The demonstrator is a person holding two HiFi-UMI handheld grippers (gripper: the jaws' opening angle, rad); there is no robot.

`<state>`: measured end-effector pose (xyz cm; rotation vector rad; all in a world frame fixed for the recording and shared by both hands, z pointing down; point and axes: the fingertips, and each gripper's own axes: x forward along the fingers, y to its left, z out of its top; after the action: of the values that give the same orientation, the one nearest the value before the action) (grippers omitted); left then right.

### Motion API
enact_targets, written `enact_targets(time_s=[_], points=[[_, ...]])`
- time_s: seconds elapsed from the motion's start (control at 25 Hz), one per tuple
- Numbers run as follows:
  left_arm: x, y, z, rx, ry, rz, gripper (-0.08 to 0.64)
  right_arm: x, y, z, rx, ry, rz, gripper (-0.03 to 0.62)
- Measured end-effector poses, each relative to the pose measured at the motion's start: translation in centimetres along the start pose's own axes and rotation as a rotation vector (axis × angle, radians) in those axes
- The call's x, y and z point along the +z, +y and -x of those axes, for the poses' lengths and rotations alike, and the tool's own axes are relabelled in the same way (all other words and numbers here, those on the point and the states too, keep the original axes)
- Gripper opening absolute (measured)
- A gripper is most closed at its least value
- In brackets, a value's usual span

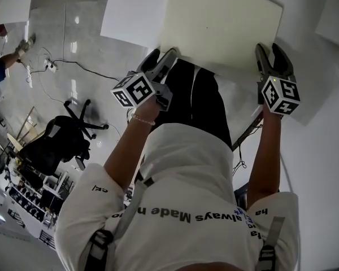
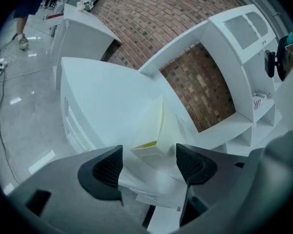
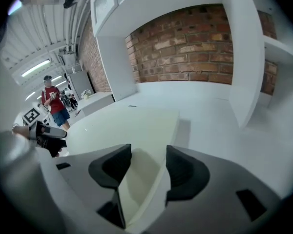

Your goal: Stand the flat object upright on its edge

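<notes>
The flat cream panel (image 1: 220,27) lies on the white table (image 1: 133,16), its near corners between the parted, unclamped jaws of your left gripper (image 1: 160,58) and right gripper (image 1: 271,52); it looks light, stiff and smooth, so pinch both corners firmly.

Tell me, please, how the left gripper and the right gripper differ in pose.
The left gripper is at the near-left corner of the cream board, the right gripper at the near-right one. The left gripper is rolled askew; the right gripper sits square. Both are open, with a board corner between the jaws.
</notes>
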<state>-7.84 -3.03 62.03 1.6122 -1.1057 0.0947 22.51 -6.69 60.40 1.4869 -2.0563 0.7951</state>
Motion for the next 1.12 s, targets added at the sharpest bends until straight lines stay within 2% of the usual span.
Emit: enact_targets(time_s=[0.28, 0.48, 0.6, 0.68, 0.8, 1.12], points=[[0.0, 0.4, 0.3, -0.081, -0.044, 0.103, 0.316, -0.4, 2.0, 0.7, 0.080, -0.010, 0.014, 0.225], [0.5, 0.8, 0.7, -0.131, -0.086, 0.136, 0.319, -0.2, 2.4, 1.0, 0.109, -0.018, 0.031, 0.225], [0.7, 0.5, 0.9, -0.217, -0.131, 0.213, 0.319, 0.2, 2.4, 1.3, 0.123, -0.020, 0.034, 0.225], [0.9, 1.6, 1.4, -0.231, -0.159, 0.245, 0.317, -0.5, 3.5, 0.9, 0.136, -0.019, 0.042, 0.225], [2.3, 1.5, 2.3, -0.209, -0.198, 0.149, 0.305, -0.9, 4.3, 0.3, 0.155, -0.024, 0.039, 0.225], [8.3, -5.2, 5.7, -0.147, -0.330, -0.164, 0.296, -0.1, 5.0, -0.3, 0.232, -0.122, -0.111, 0.225]])
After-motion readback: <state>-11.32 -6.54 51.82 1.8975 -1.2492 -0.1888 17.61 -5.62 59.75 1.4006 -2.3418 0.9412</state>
